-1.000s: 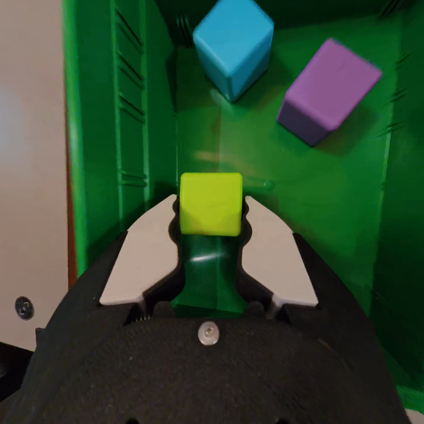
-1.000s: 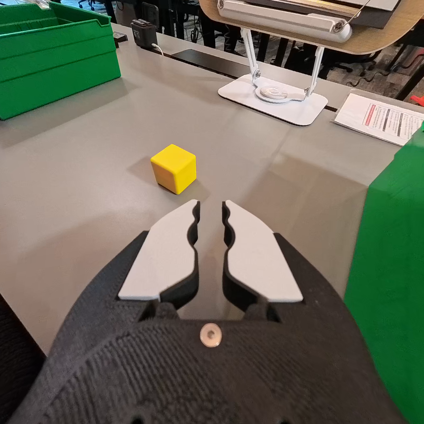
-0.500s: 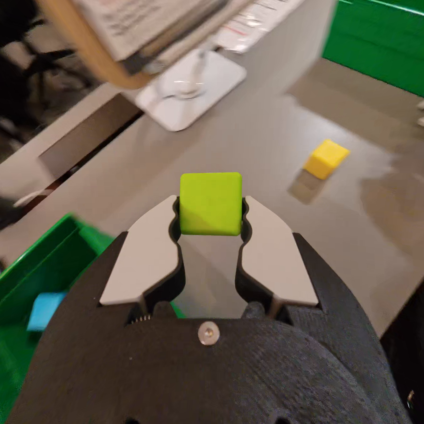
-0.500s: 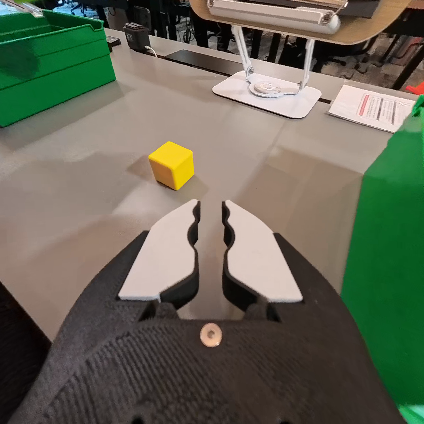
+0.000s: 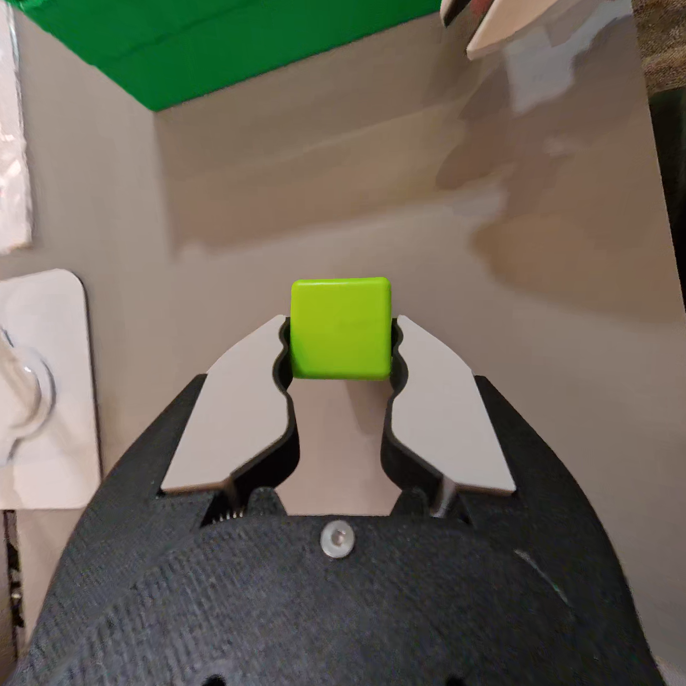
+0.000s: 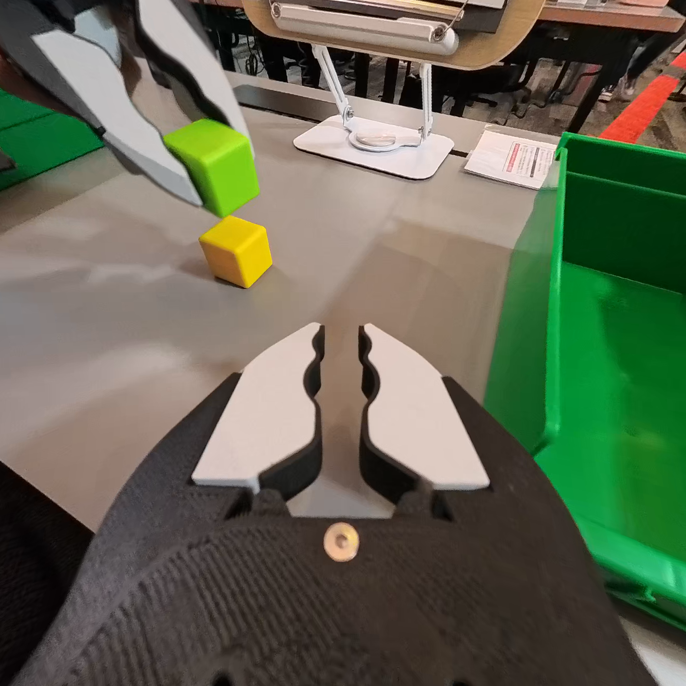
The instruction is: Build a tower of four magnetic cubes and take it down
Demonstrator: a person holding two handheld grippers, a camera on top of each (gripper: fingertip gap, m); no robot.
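Left tongs (image 5: pixel 340 330) grip a lime cube (image 5: pixel 340 328) above the yellow cube (image 6: pixel 237 251); right tongs (image 6: pixel 340 336), narrowly parted, hold nothing, over the surface (image 6: pixel 111 334).

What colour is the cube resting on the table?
Yellow cube, clearest in the right wrist view, on the grey table.

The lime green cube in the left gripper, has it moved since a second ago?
Yes. The lime green cube, clamped in the left gripper, has left the bin and hangs just above the yellow cube on the table.
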